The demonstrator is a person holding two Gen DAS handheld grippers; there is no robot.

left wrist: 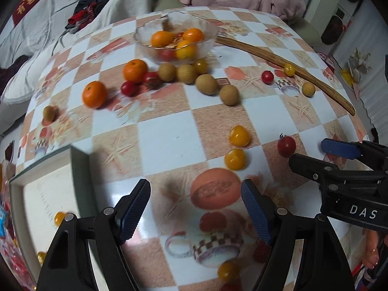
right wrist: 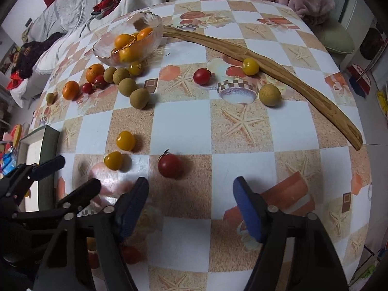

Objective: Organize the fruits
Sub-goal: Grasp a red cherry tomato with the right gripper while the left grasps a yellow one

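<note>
On the left wrist view first: my left gripper (left wrist: 195,208) hangs over the near part of the table (left wrist: 169,140), jaws spread wide, nothing between them, so it's free for a pick. Glass bowl (left wrist: 175,40) sits toward the far edge, already holding a few oranges and small tomatoes; I read it as the collection point. Loose fruit is strung out just in front of it: two oranges (left wrist: 135,70), brown longans (left wrist: 206,84), red cherry tomatoes. Closer to me, two yellow tomatoes (left wrist: 239,135) lie side by side, a red tomatolies just beside them to the right. A white tray (left wrist: 46,194) sits at the near left corner, a yellow tomato or so in it.

Right wrist view: my right gripper (right wrist: 190,206) is also wide open and empty, aimed so the red tomato (right wrist: 169,165) lies just ahead of the left fingertip; likely my next grab. A wooden stick (right wrist: 278,70) curves along the far right side; a yellow tomato (right wrist: 250,66) rests against it, which probably stops it rolling. A longan (right wrist: 270,94) sits apart nearby. Most fruit is still outside the bowl, so it's early.
</note>
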